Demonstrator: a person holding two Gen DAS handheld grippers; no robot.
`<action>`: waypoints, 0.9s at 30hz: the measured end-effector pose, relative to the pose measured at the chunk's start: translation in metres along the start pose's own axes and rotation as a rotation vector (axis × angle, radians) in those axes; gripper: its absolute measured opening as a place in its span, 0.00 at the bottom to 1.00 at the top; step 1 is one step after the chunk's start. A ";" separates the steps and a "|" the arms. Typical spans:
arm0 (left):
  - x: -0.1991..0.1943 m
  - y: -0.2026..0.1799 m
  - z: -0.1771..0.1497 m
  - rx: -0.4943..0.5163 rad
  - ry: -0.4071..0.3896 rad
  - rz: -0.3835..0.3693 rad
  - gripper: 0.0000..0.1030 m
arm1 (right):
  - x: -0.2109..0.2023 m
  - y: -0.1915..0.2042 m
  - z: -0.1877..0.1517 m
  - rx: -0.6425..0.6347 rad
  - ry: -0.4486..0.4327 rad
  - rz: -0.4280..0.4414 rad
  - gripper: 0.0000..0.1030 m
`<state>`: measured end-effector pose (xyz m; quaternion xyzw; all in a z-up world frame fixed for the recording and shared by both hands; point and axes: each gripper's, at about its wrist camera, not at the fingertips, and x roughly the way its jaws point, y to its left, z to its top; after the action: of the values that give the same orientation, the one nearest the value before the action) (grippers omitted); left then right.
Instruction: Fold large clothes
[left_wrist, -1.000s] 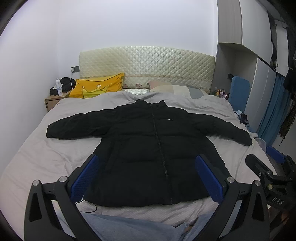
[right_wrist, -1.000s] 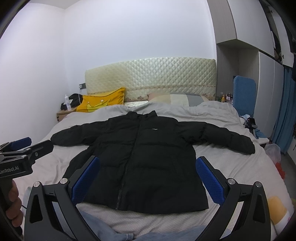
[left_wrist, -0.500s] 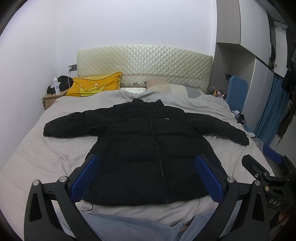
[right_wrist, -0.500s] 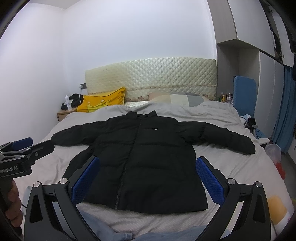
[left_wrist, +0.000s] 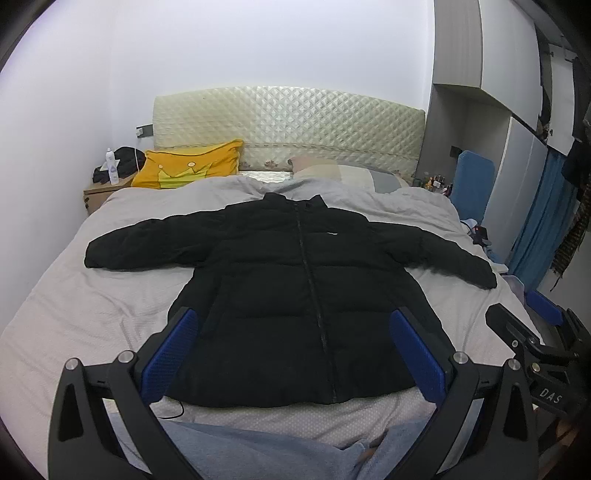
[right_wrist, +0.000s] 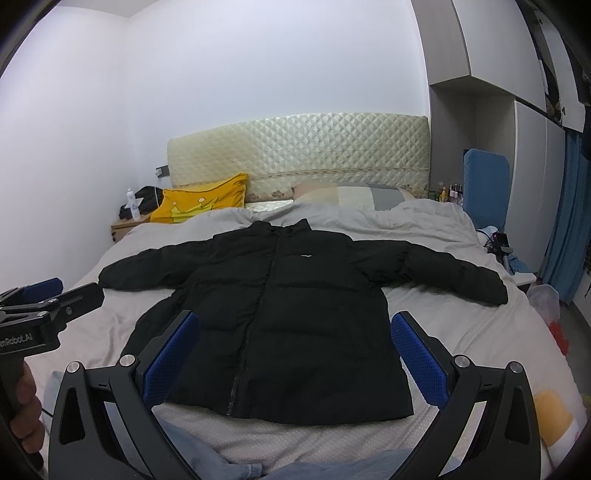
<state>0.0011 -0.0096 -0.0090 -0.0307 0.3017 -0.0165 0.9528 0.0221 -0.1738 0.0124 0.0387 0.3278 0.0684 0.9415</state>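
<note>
A black puffer jacket (left_wrist: 291, 291) (right_wrist: 280, 317) lies flat and zipped on the grey bed (left_wrist: 92, 317) (right_wrist: 469, 332), front up, both sleeves spread out to the sides, collar toward the headboard. My left gripper (left_wrist: 293, 345) hovers open above the near hem, holding nothing. Over the same hem, a little further right, my right gripper (right_wrist: 295, 345) also stands open and empty. Each gripper shows at the edge of the other's view: the right one (left_wrist: 543, 332) and the left one, held by a hand (right_wrist: 40, 314).
A yellow pillow (left_wrist: 188, 168) and a striped pillow (left_wrist: 351, 175) lie by the quilted headboard (left_wrist: 288, 125). A nightstand (left_wrist: 99, 192) with a bottle stands at the left. Wardrobes (left_wrist: 524, 122) and a blue curtain (left_wrist: 543, 221) line the right. Blue-grey cloth (left_wrist: 258, 450) lies at the near edge.
The left wrist view has shifted a little, the jacket sitting slightly lower and further left than a second ago. The right gripper has hardly moved. Both grippers stay open.
</note>
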 end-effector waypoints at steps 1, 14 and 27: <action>0.000 0.000 0.000 -0.003 0.001 -0.002 1.00 | 0.000 0.000 0.000 0.000 0.001 0.002 1.00; 0.015 0.003 0.007 -0.015 0.027 -0.031 1.00 | 0.012 -0.006 0.001 0.007 0.016 0.014 1.00; 0.087 0.023 0.052 0.009 0.034 -0.082 1.00 | 0.042 -0.037 0.027 0.087 -0.044 -0.038 1.00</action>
<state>0.1030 0.0116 -0.0181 -0.0386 0.3160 -0.0574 0.9462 0.0753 -0.2046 0.0040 0.0749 0.3103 0.0351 0.9470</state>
